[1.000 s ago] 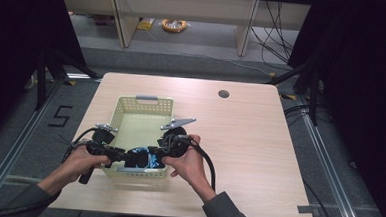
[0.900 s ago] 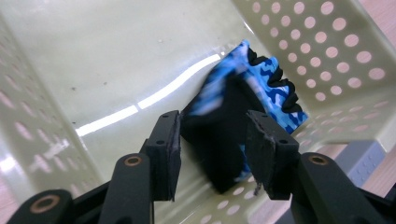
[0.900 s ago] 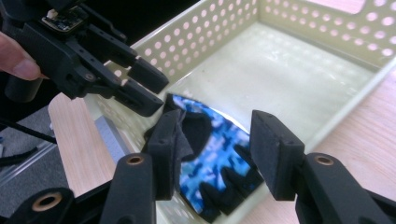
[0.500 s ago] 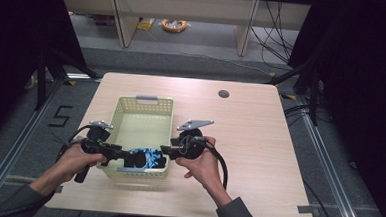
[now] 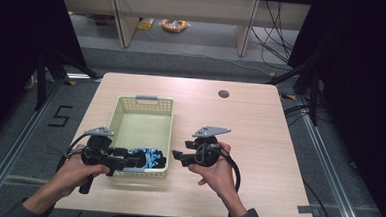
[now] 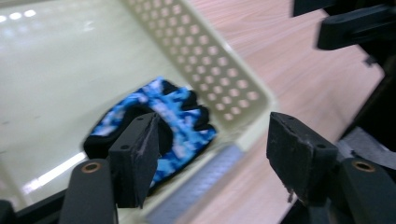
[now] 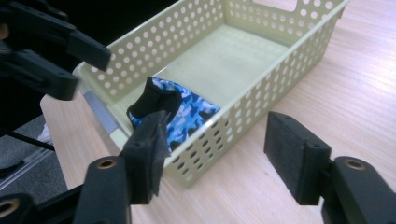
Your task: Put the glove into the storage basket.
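Blue camouflage glove [image 5: 147,157] lies crumpled in the basket's [image 5: 143,103] near end.

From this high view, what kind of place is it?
Probably a lab recording station, not a home: a bare wooden table boxed in by black curtains, loose cables on the floor behind, and floor tape marked "5".

Dim surroundings, glare, slight blur

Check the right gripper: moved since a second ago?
Yes. The right gripper has pulled rightward out of the pale yellow perforated plastic basket, now open over the wooden table beside it.
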The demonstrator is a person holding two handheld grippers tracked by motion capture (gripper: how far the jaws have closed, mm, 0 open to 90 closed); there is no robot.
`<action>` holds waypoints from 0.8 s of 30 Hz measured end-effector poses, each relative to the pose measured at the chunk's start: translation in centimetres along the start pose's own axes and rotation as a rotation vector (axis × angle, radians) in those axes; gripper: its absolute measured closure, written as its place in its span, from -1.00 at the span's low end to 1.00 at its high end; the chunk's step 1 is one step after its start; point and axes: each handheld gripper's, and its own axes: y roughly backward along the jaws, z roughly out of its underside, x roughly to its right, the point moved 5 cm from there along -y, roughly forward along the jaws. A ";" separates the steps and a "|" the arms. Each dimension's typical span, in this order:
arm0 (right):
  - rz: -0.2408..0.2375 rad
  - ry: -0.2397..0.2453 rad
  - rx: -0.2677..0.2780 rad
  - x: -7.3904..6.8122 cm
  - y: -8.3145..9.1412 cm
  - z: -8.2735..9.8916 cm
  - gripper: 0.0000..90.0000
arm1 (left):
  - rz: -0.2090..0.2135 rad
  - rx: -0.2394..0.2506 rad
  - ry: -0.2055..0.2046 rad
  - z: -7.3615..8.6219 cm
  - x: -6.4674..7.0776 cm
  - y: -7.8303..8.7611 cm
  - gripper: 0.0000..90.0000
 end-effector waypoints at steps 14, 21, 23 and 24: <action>0.004 -0.042 0.032 0.2 2.1 3.5 -0.19 | 0.078 0.053 -0.124 2.6 5.4 -0.8 -0.32; 0.007 -0.040 0.026 0.8 2.3 5.3 -0.19 | 0.078 0.068 -0.172 4.0 7.0 -2.3 -0.35; 0.014 -0.050 0.030 1.0 2.4 5.8 -0.19 | 0.078 0.064 -0.180 4.4 7.3 -2.7 -0.35; 0.016 -0.061 0.026 0.9 2.5 6.1 -0.19 | 0.079 0.055 -0.186 4.6 7.4 -2.9 -0.35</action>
